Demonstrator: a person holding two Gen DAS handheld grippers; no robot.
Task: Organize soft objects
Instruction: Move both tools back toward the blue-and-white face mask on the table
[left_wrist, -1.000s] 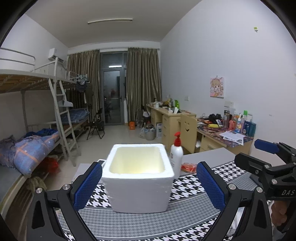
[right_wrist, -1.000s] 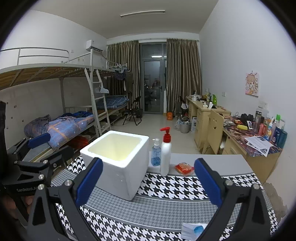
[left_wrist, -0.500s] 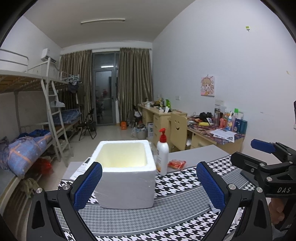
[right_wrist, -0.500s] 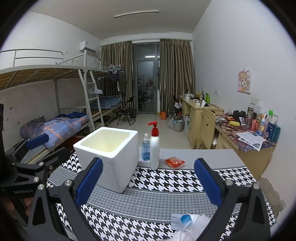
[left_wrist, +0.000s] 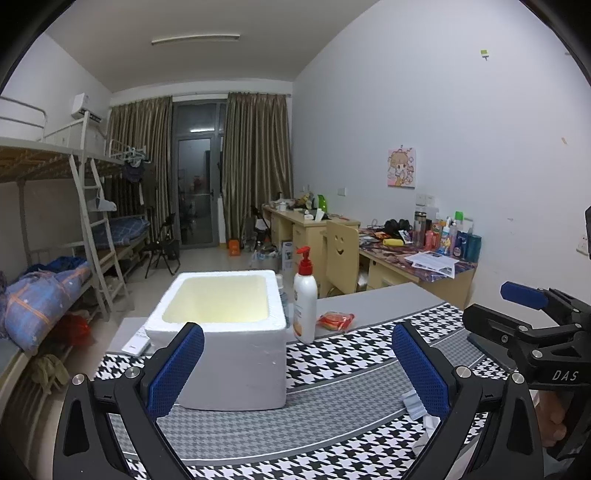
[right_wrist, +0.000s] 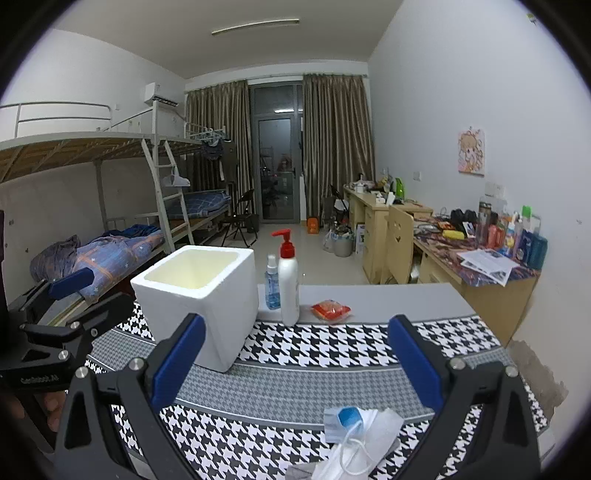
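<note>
You're at the reach-in step, both hand-held grippers, left (left_wrist: 295, 373) and right (right_wrist: 295, 369), wide and empty, so drop the right one onto the face mask (right_wrist: 360, 443) at bottom centre, then go for the foam box (right_wrist: 199, 291).

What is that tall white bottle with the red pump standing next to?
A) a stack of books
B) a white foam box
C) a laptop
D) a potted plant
B: the white bottle with the red pump stands upright on the table, just right of the open white foam box, with a small blue spray bottle between them.
</note>
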